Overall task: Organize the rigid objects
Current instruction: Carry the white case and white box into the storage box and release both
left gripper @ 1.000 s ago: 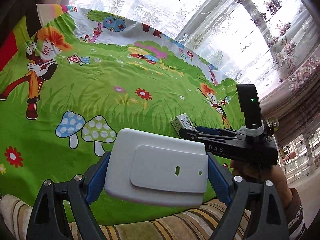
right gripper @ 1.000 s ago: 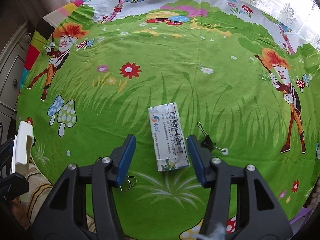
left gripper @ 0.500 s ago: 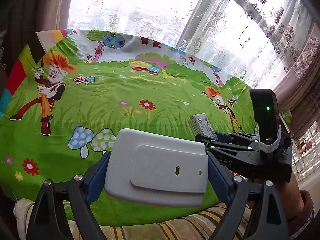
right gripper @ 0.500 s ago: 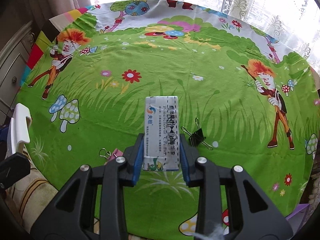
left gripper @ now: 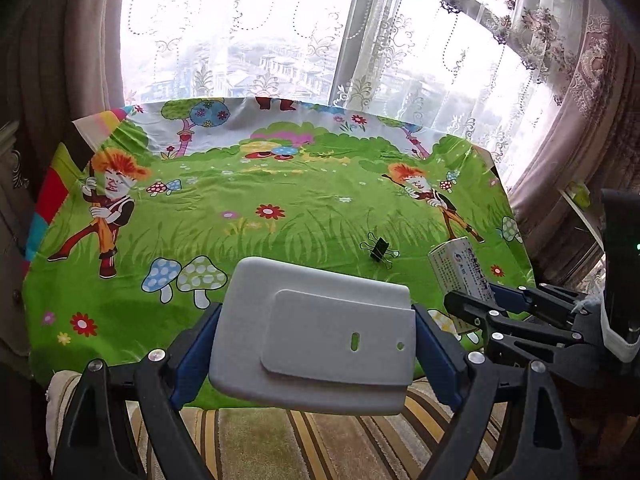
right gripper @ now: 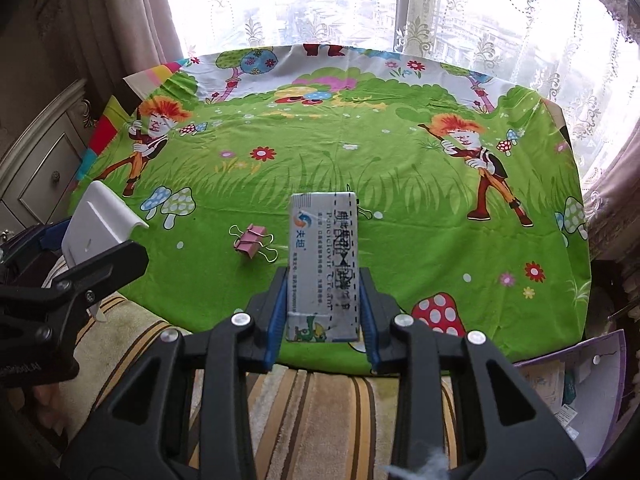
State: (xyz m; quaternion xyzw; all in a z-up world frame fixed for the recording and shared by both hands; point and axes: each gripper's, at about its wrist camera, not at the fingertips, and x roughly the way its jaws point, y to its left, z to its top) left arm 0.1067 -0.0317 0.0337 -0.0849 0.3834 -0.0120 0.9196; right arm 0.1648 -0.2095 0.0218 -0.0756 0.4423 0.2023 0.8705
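My right gripper (right gripper: 323,312) has just closed its jaws, and the blue pads are pinching the small medicine box (right gripper: 323,264) by its long sides. The box stands clear of the green cartoon cloth (right gripper: 400,184) and pokes forward past the fingertips. My left gripper (left gripper: 316,354) is spread wide, pads pressed against both ends of the white plastic holder (left gripper: 316,336), which hangs above the near edge of the cloth and the striped cushion (left gripper: 304,440). Down on the cloth I see a pink binder clip (right gripper: 252,240) just left of the box, and from the left camera a black binder clip (left gripper: 379,249) between holder and box.
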